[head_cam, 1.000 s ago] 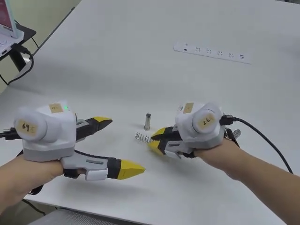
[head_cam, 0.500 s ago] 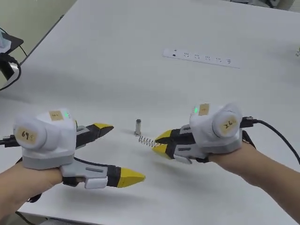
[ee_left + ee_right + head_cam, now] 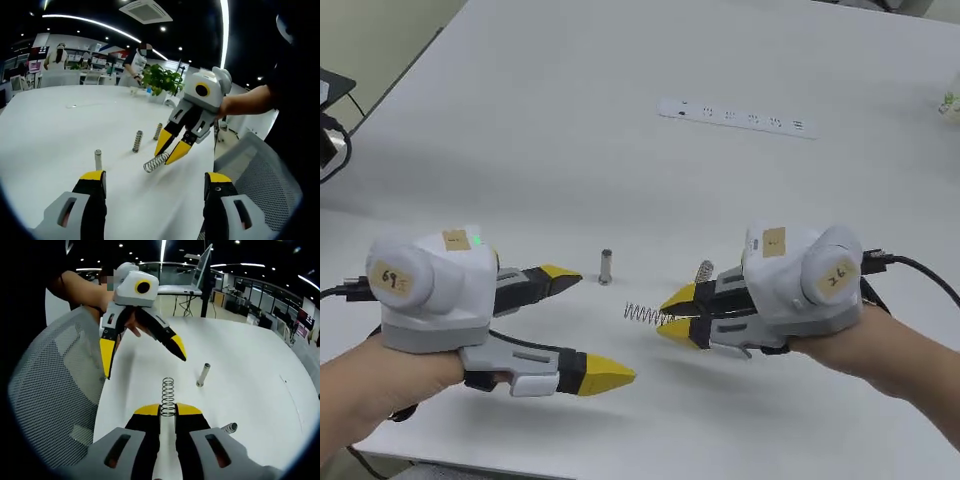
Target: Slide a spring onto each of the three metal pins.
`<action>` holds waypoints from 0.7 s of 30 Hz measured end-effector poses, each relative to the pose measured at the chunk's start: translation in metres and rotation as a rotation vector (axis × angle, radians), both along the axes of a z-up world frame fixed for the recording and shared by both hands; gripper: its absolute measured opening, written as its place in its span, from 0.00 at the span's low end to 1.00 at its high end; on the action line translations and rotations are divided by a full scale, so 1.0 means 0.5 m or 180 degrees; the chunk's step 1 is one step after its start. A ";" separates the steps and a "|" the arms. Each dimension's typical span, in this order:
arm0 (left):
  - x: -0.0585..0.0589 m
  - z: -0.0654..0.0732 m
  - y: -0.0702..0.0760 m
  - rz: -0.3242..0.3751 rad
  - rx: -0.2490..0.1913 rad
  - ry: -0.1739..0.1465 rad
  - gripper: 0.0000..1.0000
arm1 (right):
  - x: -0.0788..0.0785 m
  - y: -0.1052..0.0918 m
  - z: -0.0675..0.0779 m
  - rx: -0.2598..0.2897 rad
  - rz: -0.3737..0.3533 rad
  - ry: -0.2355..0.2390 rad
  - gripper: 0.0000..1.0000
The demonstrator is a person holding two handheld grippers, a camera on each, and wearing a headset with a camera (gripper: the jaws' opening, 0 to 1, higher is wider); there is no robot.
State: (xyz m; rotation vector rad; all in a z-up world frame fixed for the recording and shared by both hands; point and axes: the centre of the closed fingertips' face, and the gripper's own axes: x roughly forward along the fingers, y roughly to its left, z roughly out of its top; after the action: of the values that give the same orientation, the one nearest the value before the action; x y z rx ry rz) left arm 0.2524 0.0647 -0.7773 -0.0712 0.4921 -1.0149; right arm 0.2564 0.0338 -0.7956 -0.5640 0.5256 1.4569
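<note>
Here right gripper (image 3: 666, 317) pinches spring (image 3: 642, 313); left gripper (image 3: 605, 325) jaws wide apart.

Bright even overhead light (fisheye edges warp).

The right tongs (image 3: 663, 319) are white with yellow tips (black behind), the spring (image 3: 642, 313) silver.
</note>
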 end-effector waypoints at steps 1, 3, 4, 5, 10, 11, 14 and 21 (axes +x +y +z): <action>-0.002 0.001 -0.007 -0.0040 -0.0004 -0.0004 0.75 | -0.003 -0.002 0.002 0.0007 0.0014 0.0002 0.08; -0.003 0.001 -0.023 -0.0127 -0.0014 -0.0018 0.70 | -0.008 -0.006 0.007 0.0053 0.0039 0.0013 0.08; -0.002 -0.003 -0.030 -0.0160 -0.0006 0.0002 0.68 | -0.009 -0.009 0.009 0.0064 0.0047 0.0013 0.08; 0.000 -0.007 -0.034 -0.0185 0.0001 0.0006 0.66 | -0.010 -0.011 0.009 0.0057 0.0053 0.0004 0.08; 0.010 -0.002 -0.053 -0.0231 -0.0015 -0.0049 0.62 | -0.015 -0.028 0.011 0.0013 0.0100 -0.0033 0.08; 0.010 0.000 -0.057 -0.0255 -0.0015 -0.0061 0.60 | -0.015 -0.030 0.013 0.0016 0.0100 -0.0043 0.08; 0.005 0.006 -0.067 -0.0397 -0.0007 -0.0075 0.50 | -0.017 -0.036 0.020 0.0017 0.0124 -0.0061 0.08; 0.005 0.014 -0.086 -0.0573 -0.0016 -0.0138 0.26 | -0.021 -0.038 0.030 0.0023 0.0187 -0.0085 0.08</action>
State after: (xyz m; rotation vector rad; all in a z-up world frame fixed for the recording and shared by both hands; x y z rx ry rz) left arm 0.2549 0.0216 -0.7702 -0.0094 0.4623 -1.1915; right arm 0.2457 0.0150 -0.7808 -0.5965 0.4862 1.5043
